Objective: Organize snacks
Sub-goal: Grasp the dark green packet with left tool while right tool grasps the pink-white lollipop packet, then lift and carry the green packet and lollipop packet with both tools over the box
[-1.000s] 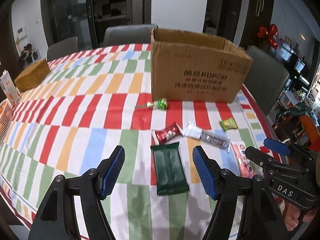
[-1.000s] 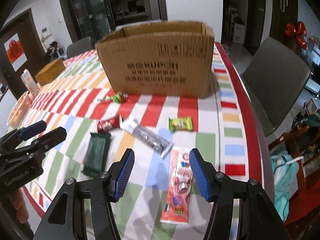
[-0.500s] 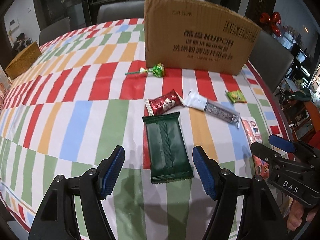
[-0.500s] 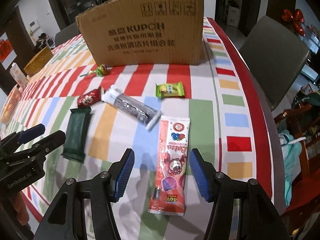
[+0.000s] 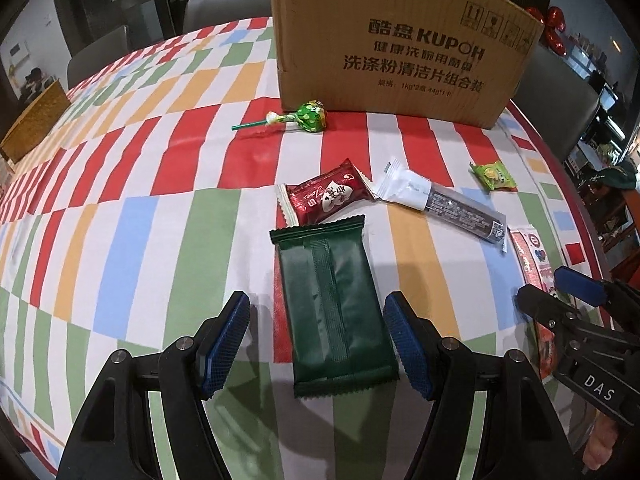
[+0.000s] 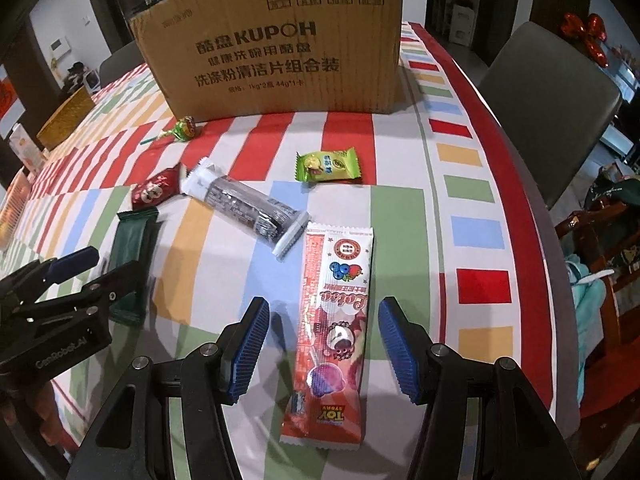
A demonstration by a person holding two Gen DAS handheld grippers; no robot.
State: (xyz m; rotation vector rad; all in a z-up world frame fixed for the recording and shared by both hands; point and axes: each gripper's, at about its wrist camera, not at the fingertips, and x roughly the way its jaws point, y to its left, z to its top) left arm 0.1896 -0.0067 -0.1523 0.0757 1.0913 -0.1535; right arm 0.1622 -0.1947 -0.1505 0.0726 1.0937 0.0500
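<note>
The dark green packet lies flat on the tablecloth, lengthwise between the fingers of my left tongs. The jaws stand apart on either side of it, and neither blue pad touches the wrapper. Just past its far end sits a small red candy wrapper, and beside that a long grey and white bar lies at a slant.

My right tongs are likewise apart, straddling the long red and white lollipop packet, which lies lengthwise between the pads with a gap on both sides. Its far end almost meets the near end of the grey and white bar. Further off is a little green candy, on its own on a red stripe.

A green lollipop rests just in front of the big cardboard box, which stands upright at the far side of the table with printed lettering facing me. From the right view my left tongs show at the left edge, over the green packet. Grey chairs stand around the table, and a woven brown box sits well off to the left.
</note>
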